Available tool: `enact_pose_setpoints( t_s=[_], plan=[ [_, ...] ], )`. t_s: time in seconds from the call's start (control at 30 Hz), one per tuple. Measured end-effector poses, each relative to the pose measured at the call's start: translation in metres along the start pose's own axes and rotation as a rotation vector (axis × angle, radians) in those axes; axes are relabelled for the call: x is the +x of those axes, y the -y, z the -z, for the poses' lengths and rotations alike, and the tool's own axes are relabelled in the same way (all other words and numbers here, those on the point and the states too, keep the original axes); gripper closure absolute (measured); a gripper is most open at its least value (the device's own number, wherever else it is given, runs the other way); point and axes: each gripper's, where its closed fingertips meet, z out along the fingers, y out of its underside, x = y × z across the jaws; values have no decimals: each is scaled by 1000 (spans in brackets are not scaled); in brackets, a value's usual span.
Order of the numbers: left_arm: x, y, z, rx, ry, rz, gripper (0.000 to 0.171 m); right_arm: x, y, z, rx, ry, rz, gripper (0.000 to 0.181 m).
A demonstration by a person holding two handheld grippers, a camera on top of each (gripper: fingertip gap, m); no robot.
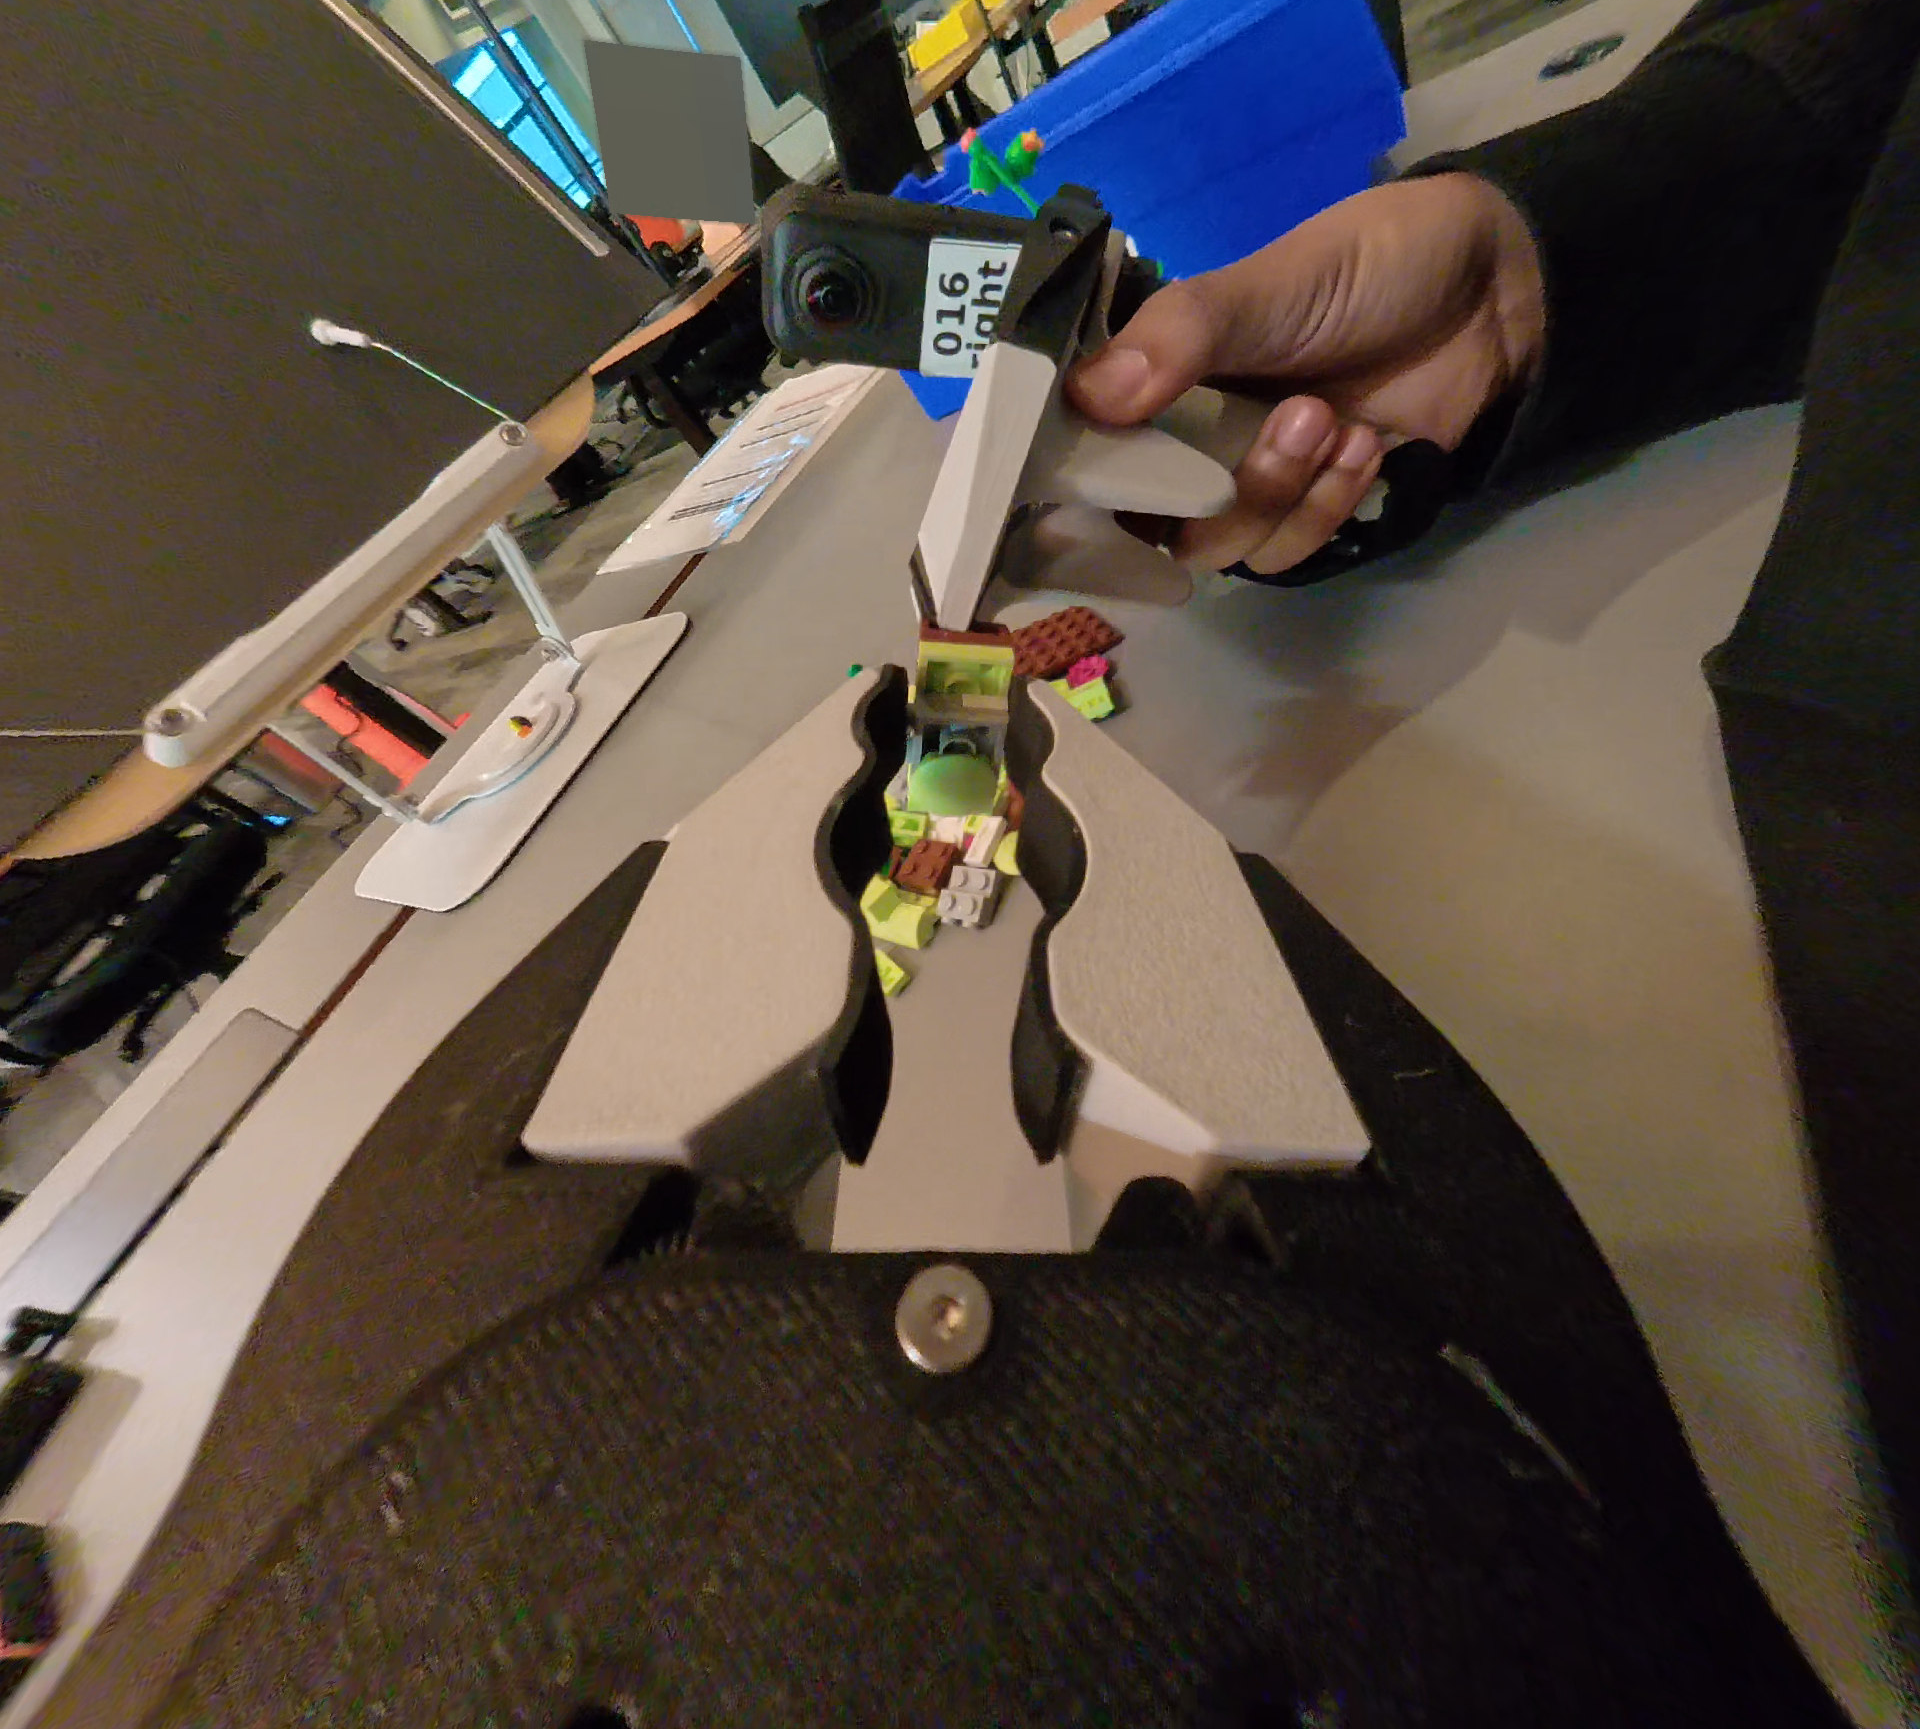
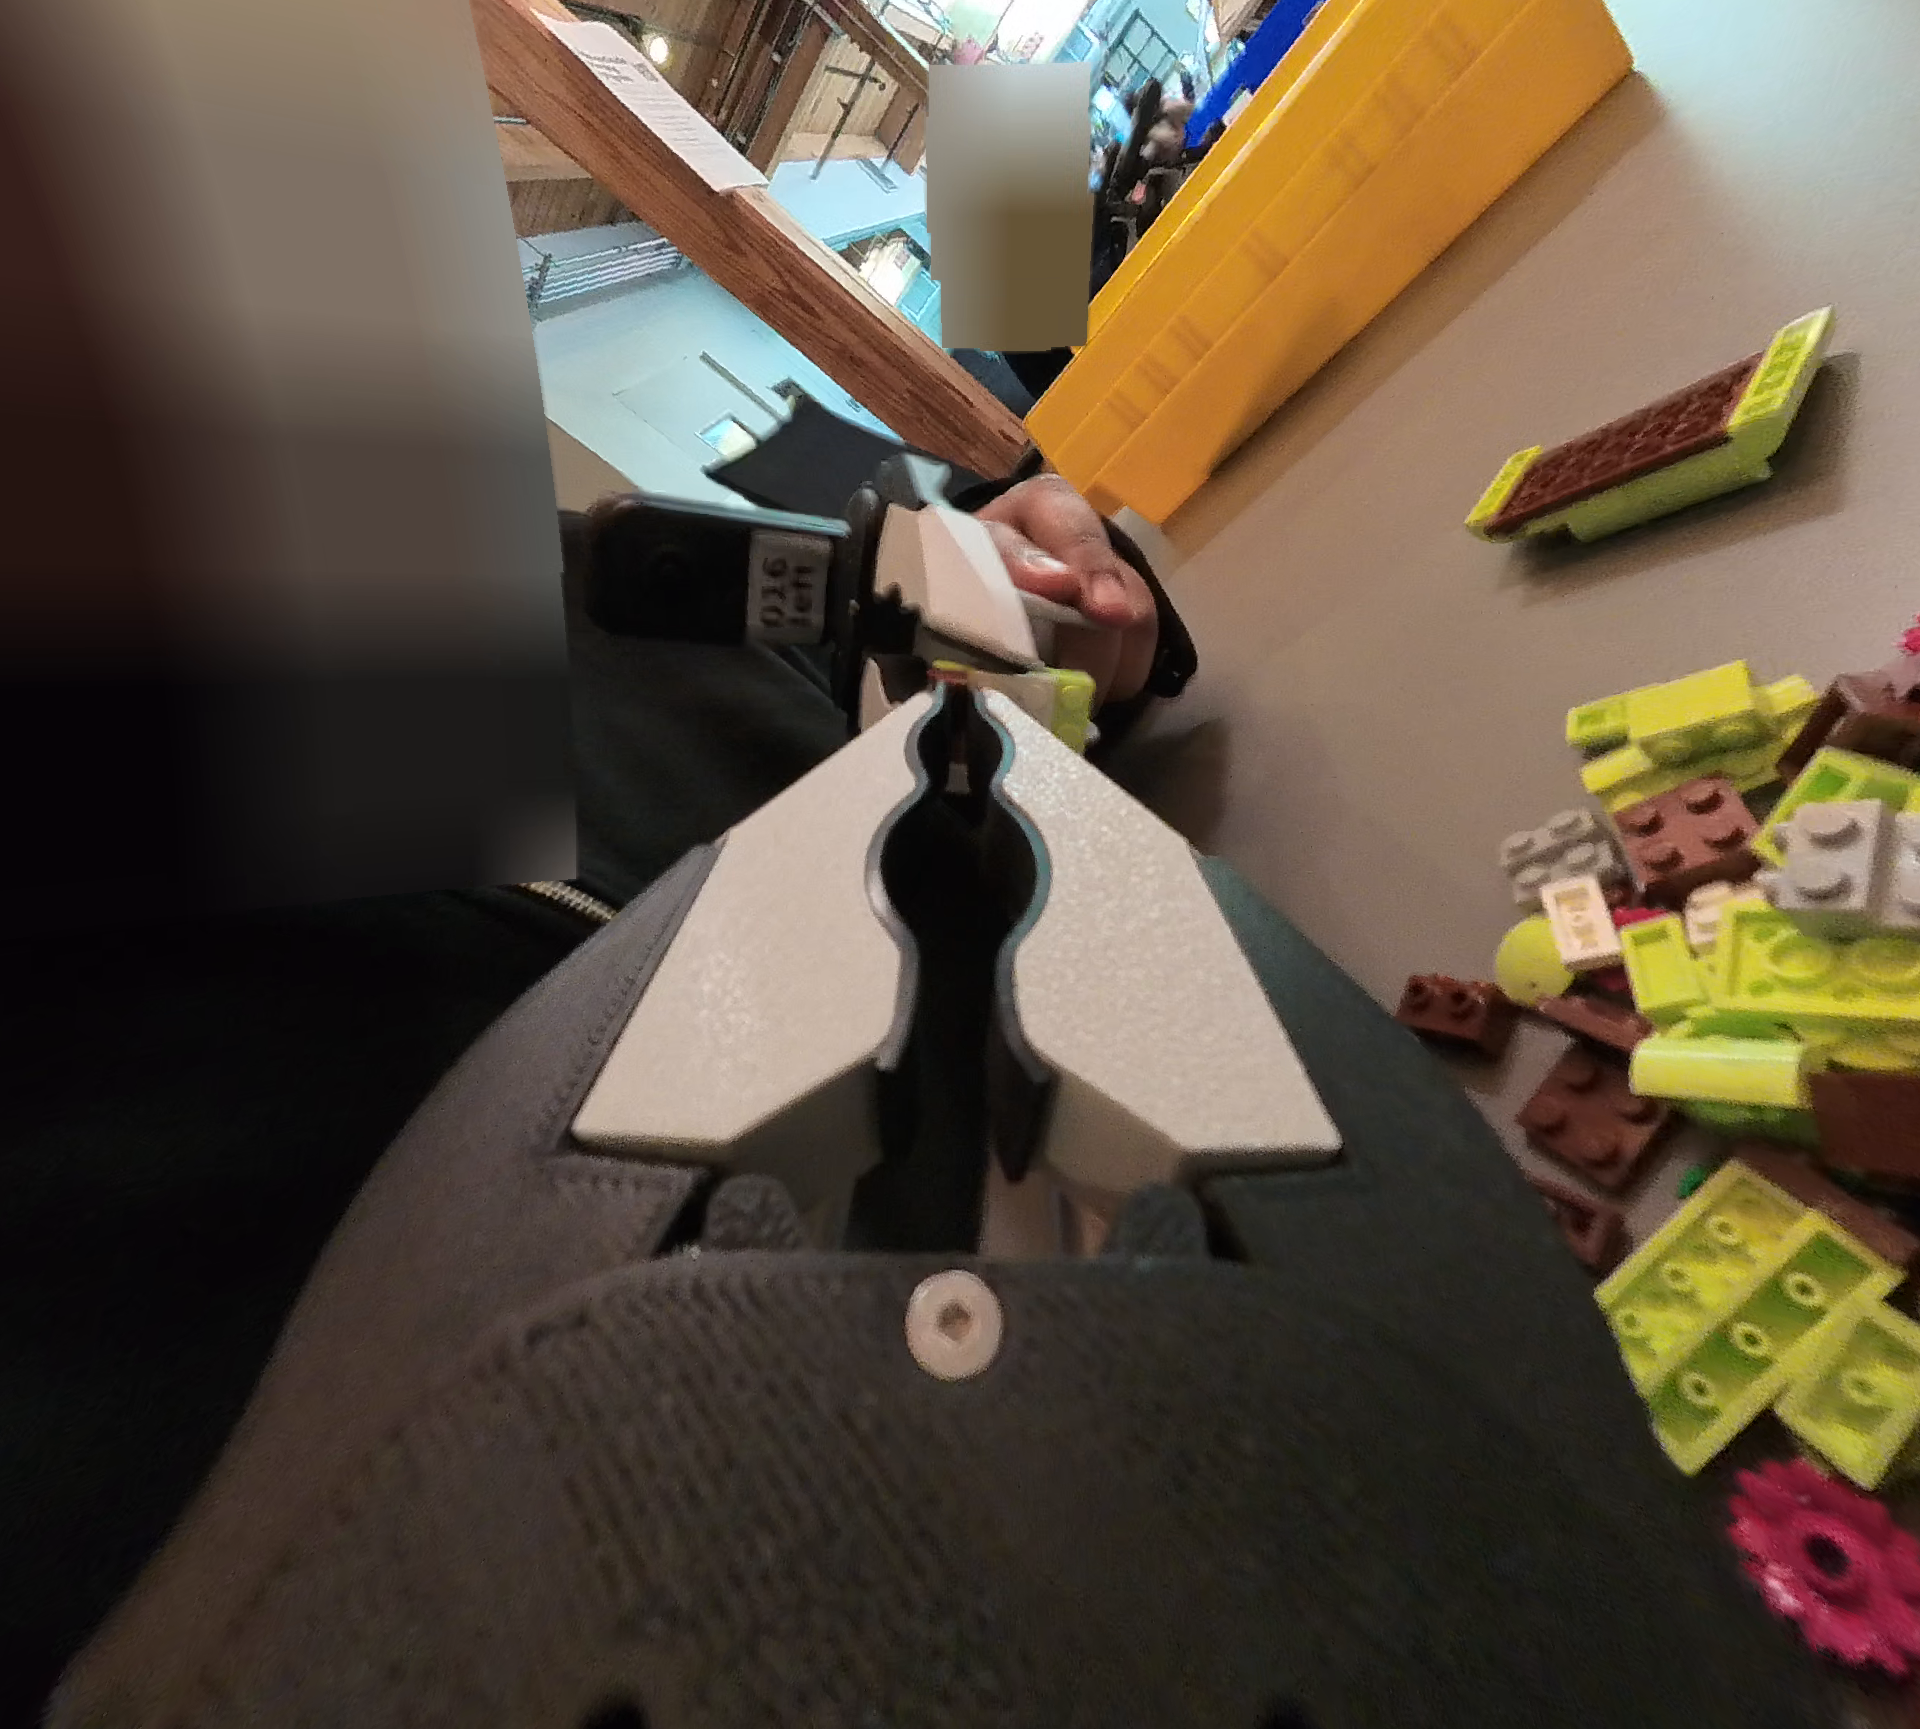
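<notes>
My left gripper (image 1: 961,692) is shut on a small lime and brown brick assembly (image 1: 961,677), held above the grey table (image 1: 1351,744). My right gripper (image 1: 951,614) comes down from above, held by a hand (image 1: 1330,370), and its tips meet the brown plate (image 1: 961,637) on top of the assembly. In the right wrist view my right gripper (image 2: 961,692) is pinched on a thin brown and yellow edge (image 2: 948,673). The left gripper (image 2: 977,630) faces it with a lime brick (image 2: 1070,703) of the assembly showing. A pile of loose bricks (image 1: 945,869) lies below.
The brick pile (image 2: 1745,952) is lime, brown and grey, with a pink flower piece (image 2: 1818,1565) near it. A brown and lime plate build (image 2: 1652,443) lies apart. A yellow bin (image 2: 1351,173), a blue bin (image 1: 1195,121), a monitor stand (image 1: 520,765) and a paper sheet (image 1: 748,474) stand around. Less than 4 cm separates the two grippers' tips.
</notes>
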Motion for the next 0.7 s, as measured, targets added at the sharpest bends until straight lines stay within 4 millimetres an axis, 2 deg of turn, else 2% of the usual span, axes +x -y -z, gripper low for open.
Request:
enact_pose_setpoints(
  t_s=[0.03, 0.07, 0.1, 0.13, 0.23, 0.33, 0.4, 0.53, 0.6, 0.7],
  plan=[
    [-2, -1, 2, -2, -4, 32, 155, -4, 9, 7, 46, 12, 1, 181],
    [-10, -5, 6, -2, 8, 72, 155, -9, 26, 23, 125, 23, 2, 181],
    [-20, -10, 10, 2, 20, 127, 155, -8, 38, 41, 181, -11, 23, 181],
    [-31, -13, 12, 11, 24, 196, 155, -1, 41, 53, 195, -97, 70, 181],
    [-47, -16, 12, 53, 7, 369, 156, 32, 36, 59, 84, -463, 299, 181],
    [-50, -25, 11, 39, 3, 421, 155, 58, 40, 72, 9, -767, 496, 181],
    [-52, -26, 11, 43, -3, 443, 156, 74, 41, 83, -25, -912, 566, 181],
    [-50, -23, 11, 70, -44, 520, 156, 89, 35, 83, -62, -942, 539, 181],
    [-46, -24, 9, 72, -69, 556, 156, 93, 34, 83, -67, -948, 524, 169],
    [-46, -23, 9, 85, -87, 592, 156, 89, 37, 82, -49, -940, 543, 164]
  ],
)
